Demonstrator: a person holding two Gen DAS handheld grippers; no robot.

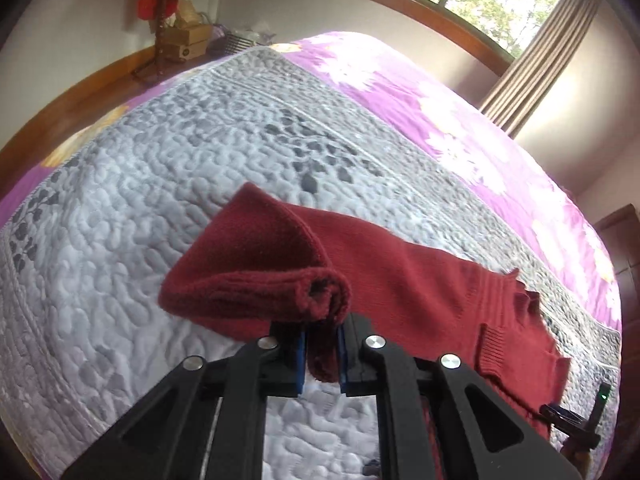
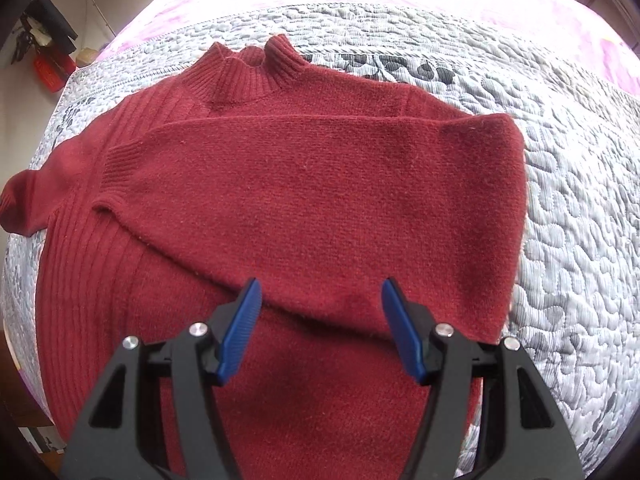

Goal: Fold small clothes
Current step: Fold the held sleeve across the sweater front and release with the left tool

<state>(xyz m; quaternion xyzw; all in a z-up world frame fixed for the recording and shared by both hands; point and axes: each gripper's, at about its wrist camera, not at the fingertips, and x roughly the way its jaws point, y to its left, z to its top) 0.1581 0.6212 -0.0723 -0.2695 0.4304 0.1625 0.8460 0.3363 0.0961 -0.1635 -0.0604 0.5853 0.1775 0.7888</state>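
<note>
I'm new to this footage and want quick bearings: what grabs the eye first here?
A dark red knit sweater lies spread on a grey quilted bedspread, one sleeve already folded across its chest. The left gripper is shut on the other sleeve, lifting it, while the right gripper hovers open over the sweater's body.

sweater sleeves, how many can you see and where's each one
2. One sleeve is folded flat across the front of the red sweater, cuff toward the left. The other sleeve is lifted, pinched in the left gripper. The right gripper hovers open above.
</note>
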